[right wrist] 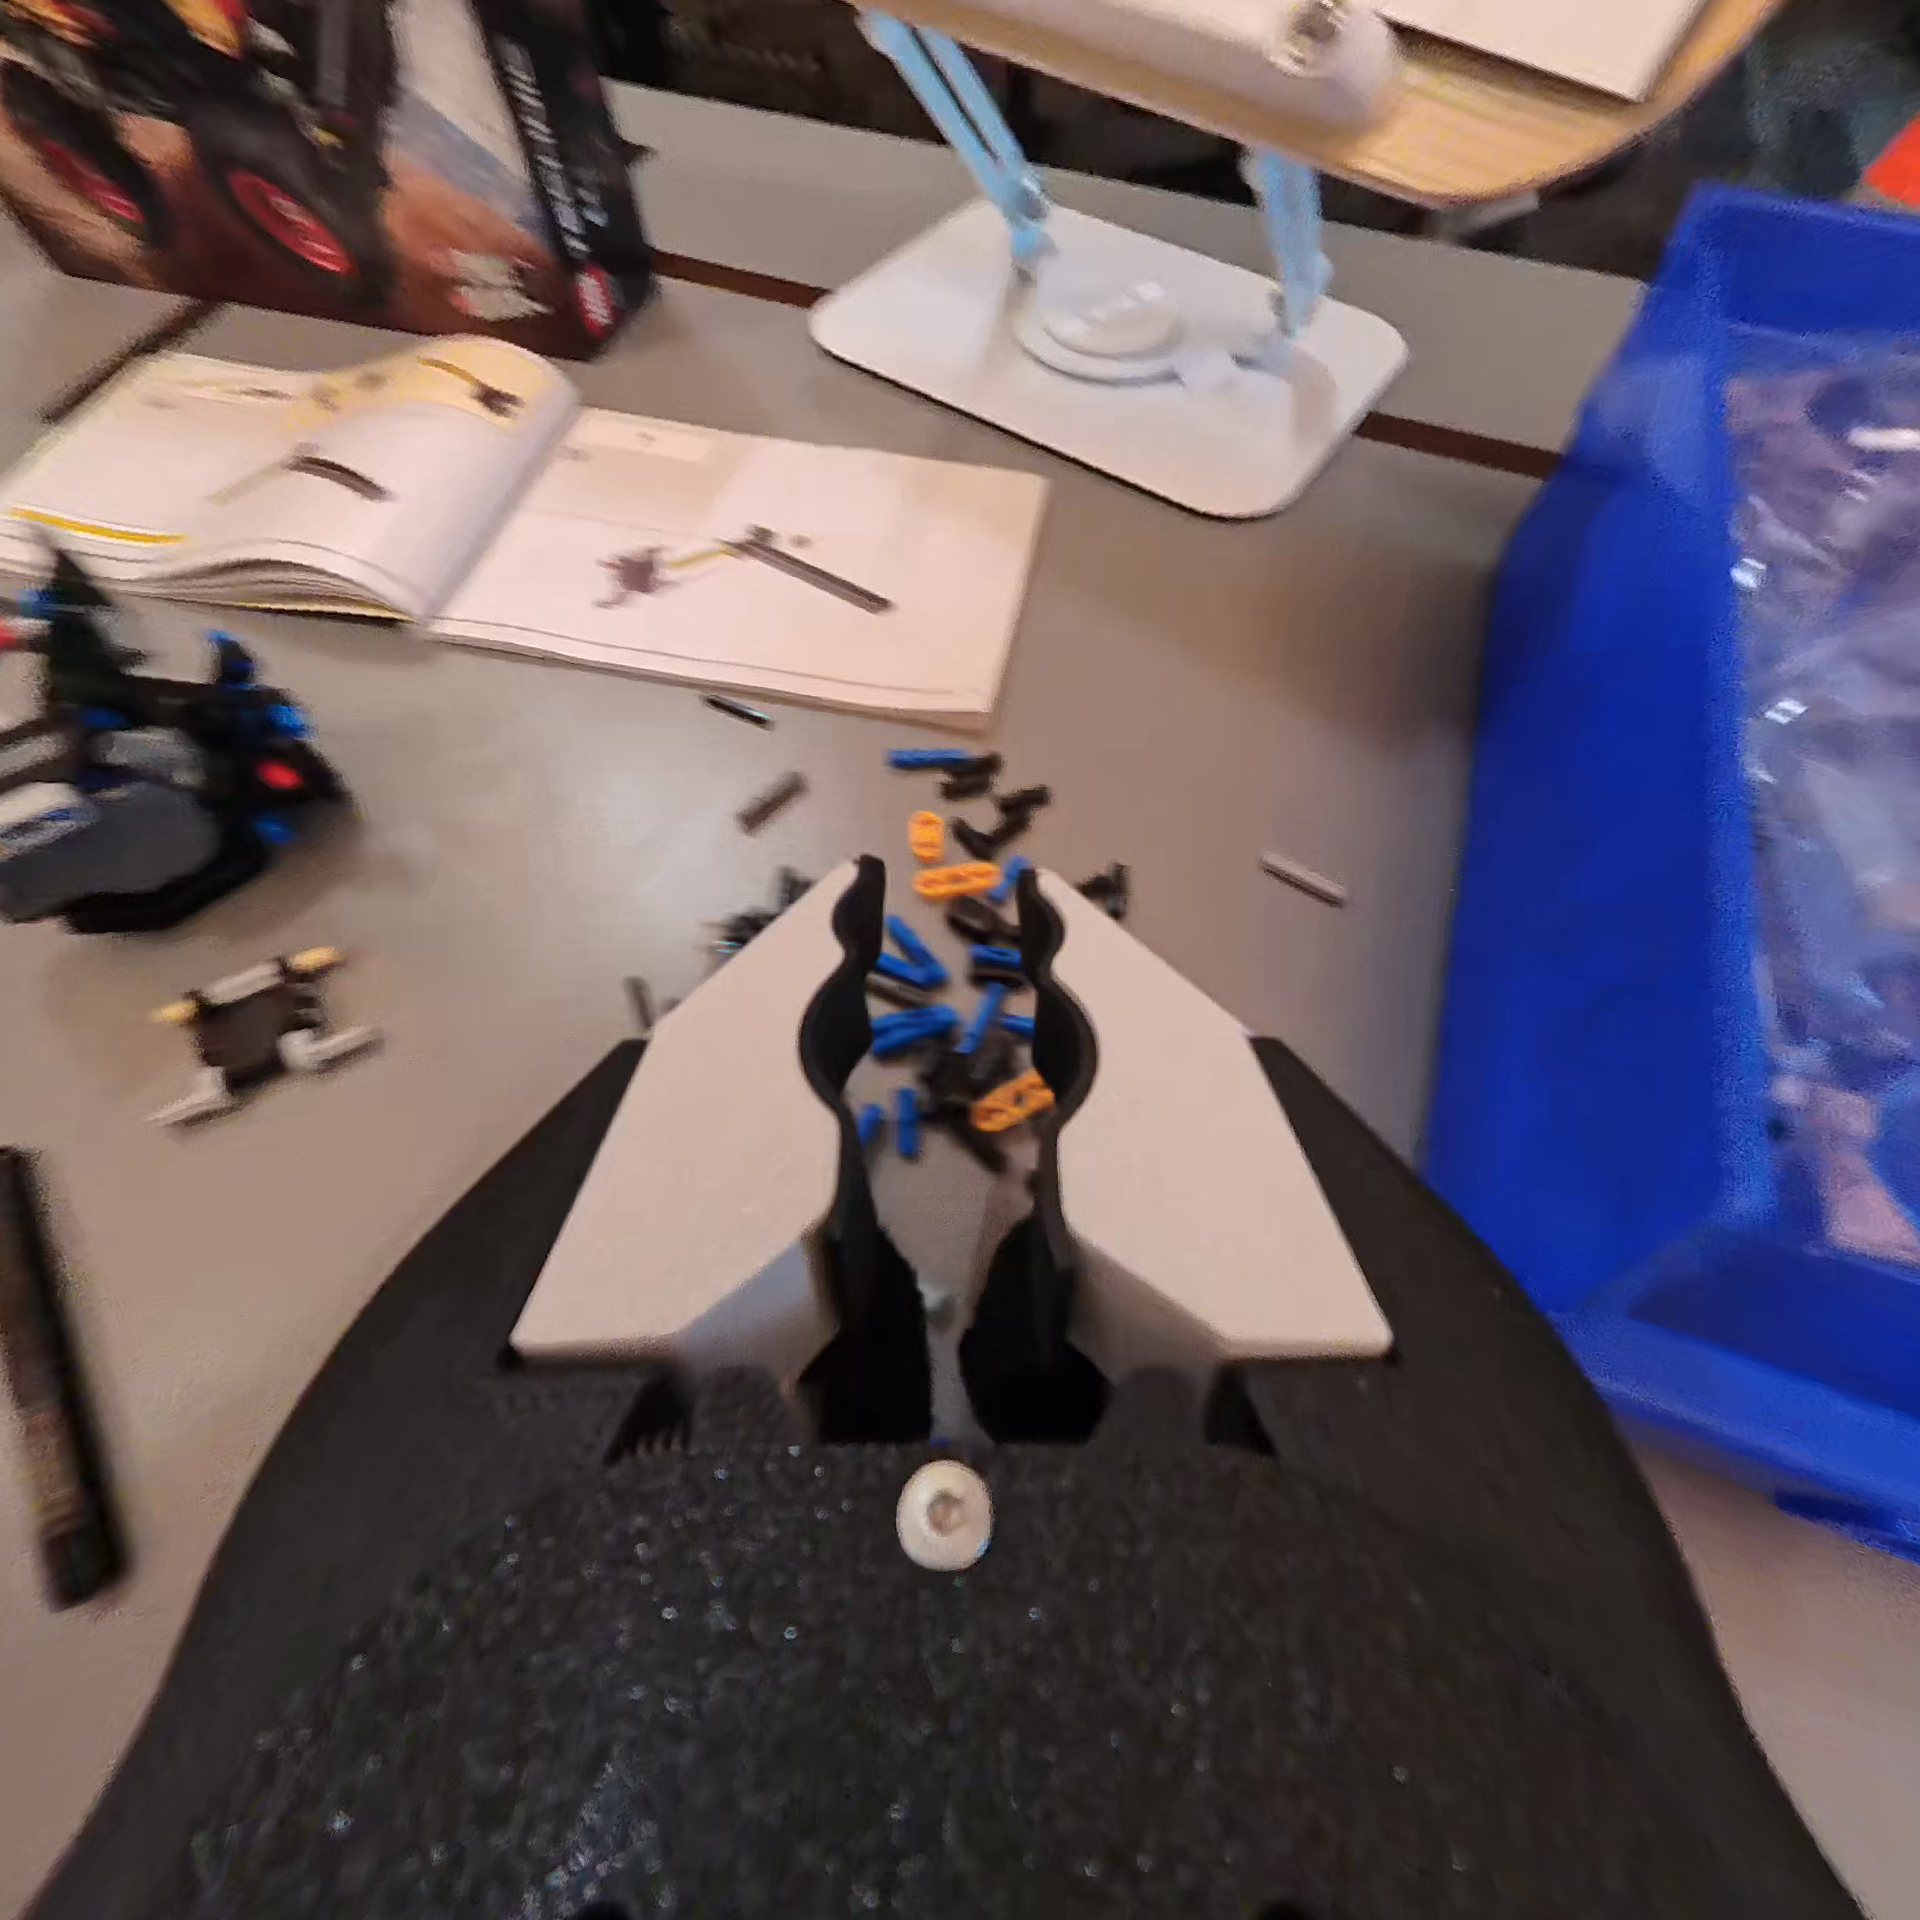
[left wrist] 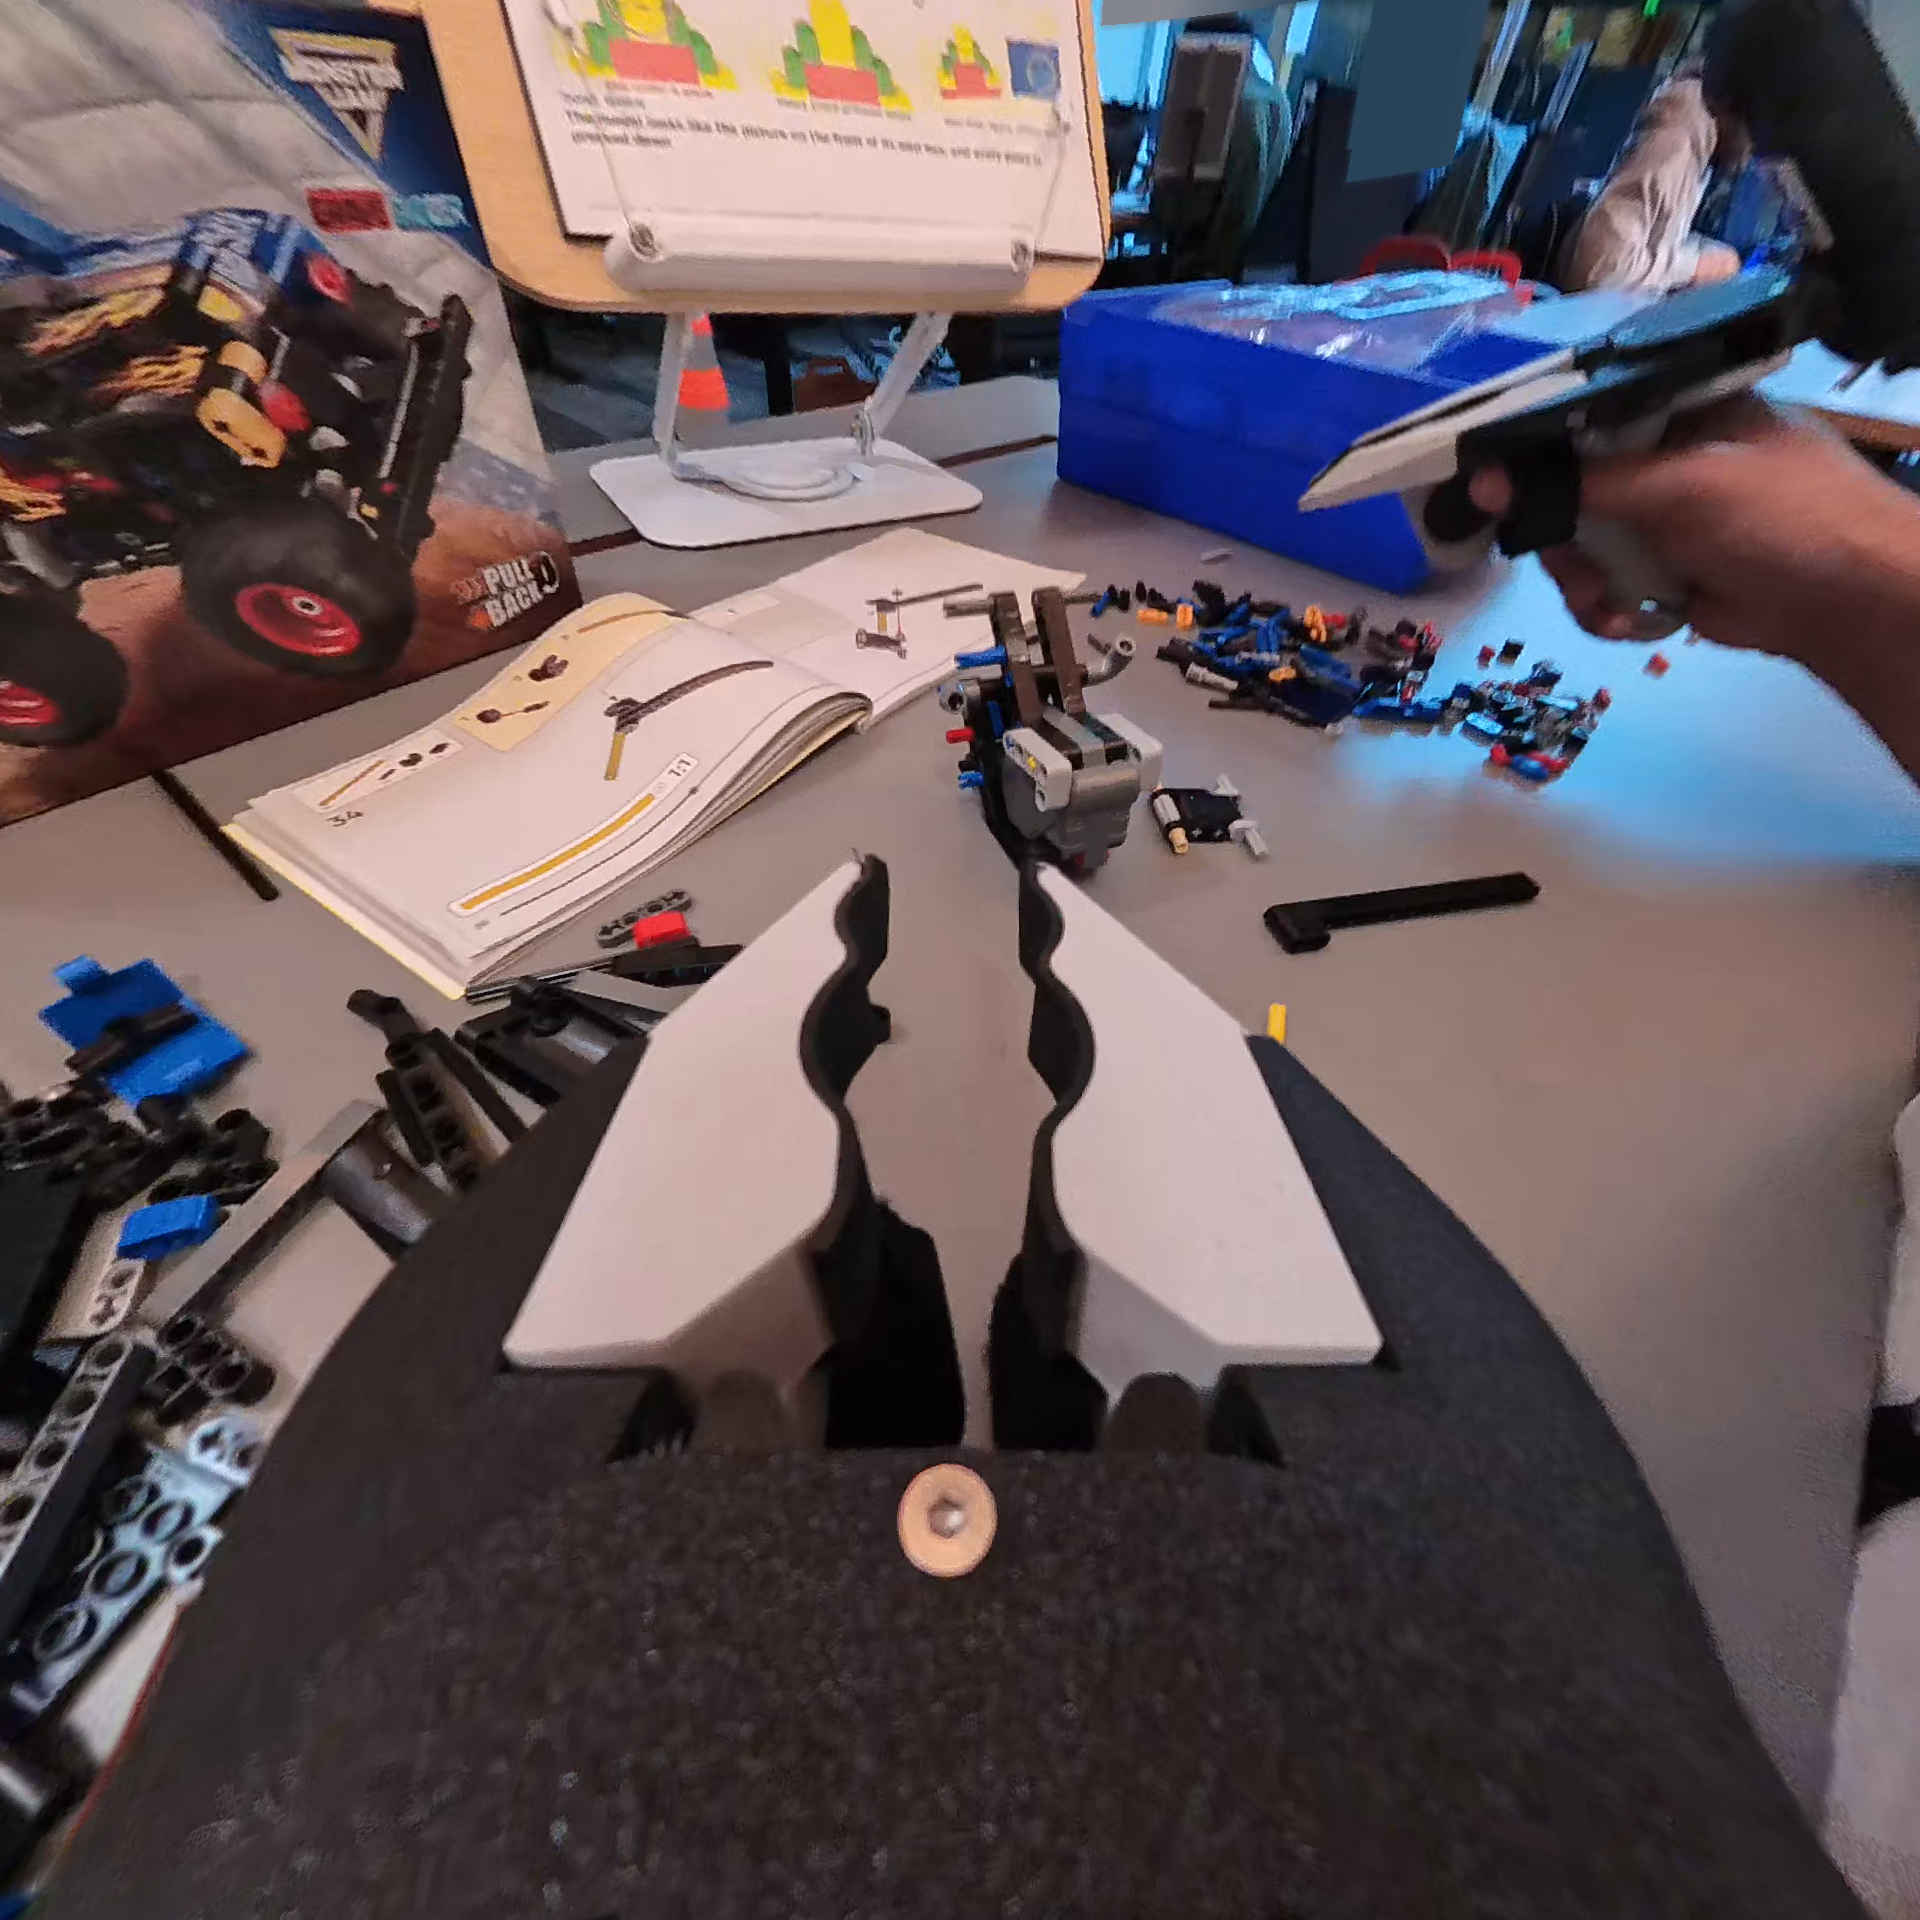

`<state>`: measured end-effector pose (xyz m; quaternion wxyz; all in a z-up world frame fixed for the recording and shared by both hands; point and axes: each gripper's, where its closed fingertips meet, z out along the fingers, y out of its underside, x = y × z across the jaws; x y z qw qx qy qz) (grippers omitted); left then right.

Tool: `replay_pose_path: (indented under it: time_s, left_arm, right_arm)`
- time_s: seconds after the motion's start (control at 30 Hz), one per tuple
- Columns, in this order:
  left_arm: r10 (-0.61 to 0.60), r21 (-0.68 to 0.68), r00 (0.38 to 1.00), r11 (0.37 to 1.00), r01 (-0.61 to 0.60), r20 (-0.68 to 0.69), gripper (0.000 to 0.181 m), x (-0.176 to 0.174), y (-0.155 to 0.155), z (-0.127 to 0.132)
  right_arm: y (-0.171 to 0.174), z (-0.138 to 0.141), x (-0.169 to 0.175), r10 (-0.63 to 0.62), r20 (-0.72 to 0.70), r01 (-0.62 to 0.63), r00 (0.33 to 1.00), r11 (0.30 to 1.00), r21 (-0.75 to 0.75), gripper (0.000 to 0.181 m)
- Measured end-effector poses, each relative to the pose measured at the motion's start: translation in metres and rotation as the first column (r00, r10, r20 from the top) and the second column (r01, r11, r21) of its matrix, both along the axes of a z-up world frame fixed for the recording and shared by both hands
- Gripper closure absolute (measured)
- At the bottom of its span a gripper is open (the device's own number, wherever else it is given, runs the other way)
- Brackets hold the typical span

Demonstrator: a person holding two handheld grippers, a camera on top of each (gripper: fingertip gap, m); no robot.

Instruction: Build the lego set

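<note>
Left wrist view: half-built grey-and-black lego chassis (left wrist: 1049,748) upright on grey bench (left wrist: 1455,1091), beside open instruction booklet (left wrist: 582,769). Light, rigid, probably pops apart; best gripped by grey block. Left claw (left wrist: 951,883) spread, empty. Right claw (right wrist: 951,883) spread, empty, above loose pins (right wrist: 945,1029).

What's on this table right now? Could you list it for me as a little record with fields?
Left gripper: open, empty, aimed at the partly built model
Right gripper: open, empty, above the pile of small pins
Instruction booklet: lying open
Set box: standing behind the booklet
Blue bin: right of the pins
Loose black beams: heaped at left
Small black subassembly: beside the model
</note>
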<state>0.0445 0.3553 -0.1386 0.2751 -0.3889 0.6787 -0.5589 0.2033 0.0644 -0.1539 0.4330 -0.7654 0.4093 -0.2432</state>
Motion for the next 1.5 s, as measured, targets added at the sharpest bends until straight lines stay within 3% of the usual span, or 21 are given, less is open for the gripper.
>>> replay_pose_path:
  time_s: [0.1,0.23,0.5,0.77,1.13,1.33,1.5]
  left_arm:
    - [-0.018,0.047,1.000,0.999,0.019,-0.021,0.158,0.008,-0.006,-0.007]
    - [-0.038,0.058,0.999,0.998,0.041,-0.039,0.158,0.011,-0.010,-0.010]
    - [-0.049,-0.011,0.999,0.999,0.049,-0.012,0.159,0.008,-0.006,-0.002]
    - [-0.065,-0.038,0.998,0.997,0.064,-0.020,0.159,0.008,-0.006,-0.001]
    - [-0.061,-0.030,0.998,0.998,0.060,-0.022,0.159,0.008,-0.006,-0.002]
    - [-0.059,-0.027,0.998,0.998,0.058,-0.023,0.159,0.008,-0.006,-0.002]
    - [-0.058,-0.029,0.998,0.998,0.058,-0.022,0.159,0.008,-0.006,-0.002]
  right_arm:
    - [-0.020,-0.015,0.022,-0.055,-0.061,0.051,0.997,0.997,-0.057,0.155]
    - [-0.019,-0.038,0.043,-0.044,-0.141,0.027,0.989,0.992,-0.121,0.155]
    - [-0.010,-0.063,0.048,-0.088,-0.240,0.064,0.967,0.992,-0.106,0.154]
    - [-0.006,-0.052,0.047,-0.094,-0.148,0.065,0.984,0.980,-0.188,0.163]
    - [0.004,-0.066,0.048,-0.040,-0.251,0.004,0.967,0.990,-0.140,0.167]
    - [0.002,-0.066,0.050,-0.039,-0.251,0.005,0.967,0.991,-0.132,0.181]
    - [-0.001,-0.049,0.049,-0.031,-0.201,0.012,0.979,0.995,-0.097,0.173]
